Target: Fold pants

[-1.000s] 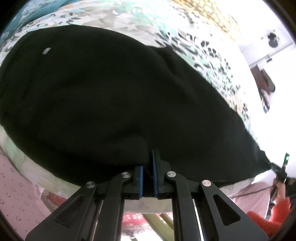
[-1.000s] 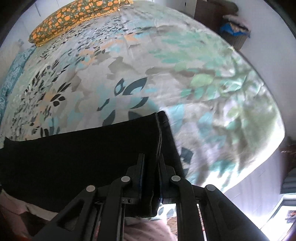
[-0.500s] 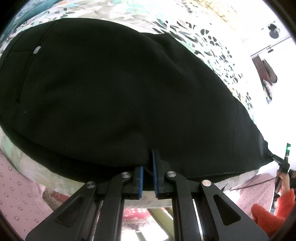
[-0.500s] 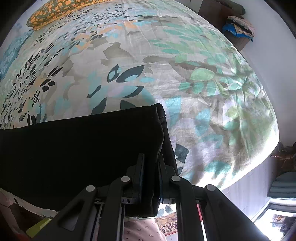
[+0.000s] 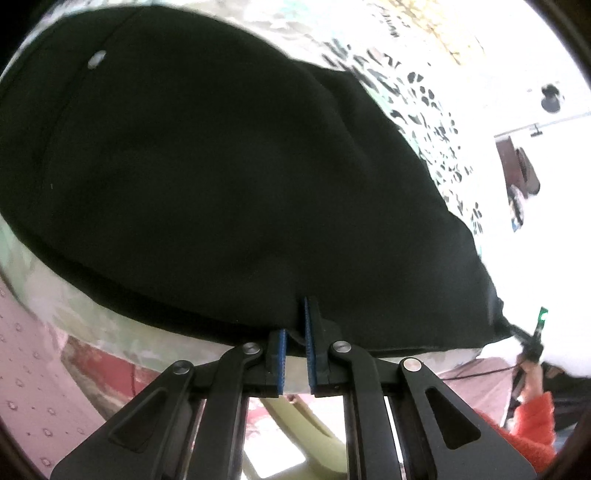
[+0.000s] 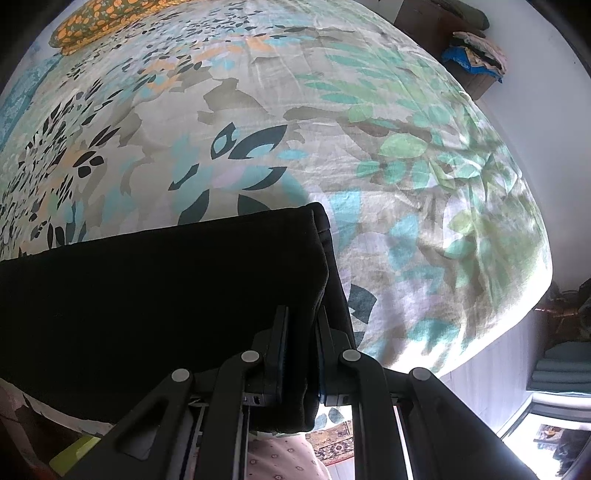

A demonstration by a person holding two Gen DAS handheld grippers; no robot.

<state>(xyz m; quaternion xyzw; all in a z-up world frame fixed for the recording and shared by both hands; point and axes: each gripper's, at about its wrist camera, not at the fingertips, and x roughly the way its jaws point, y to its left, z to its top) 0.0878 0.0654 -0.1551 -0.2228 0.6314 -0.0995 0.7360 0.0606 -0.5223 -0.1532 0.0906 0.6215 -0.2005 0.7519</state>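
Both tongs, left (image 5: 294, 334) and right (image 6: 301, 332), clamped on black pants' (image 5: 221, 166) near edge.

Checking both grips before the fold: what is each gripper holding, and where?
Both hold the black pants: left gripper pinches a near edge, right gripper the end corner.

Floral-sheeted bed (image 6: 369, 155) carries black pants (image 6: 155, 295) and orange-patterned pillow (image 6: 107, 20).

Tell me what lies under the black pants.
The floral bedsheet shows around the black pants, so it likely runs beneath; that part is covered. Both tools, left and right, clamp the near edge.
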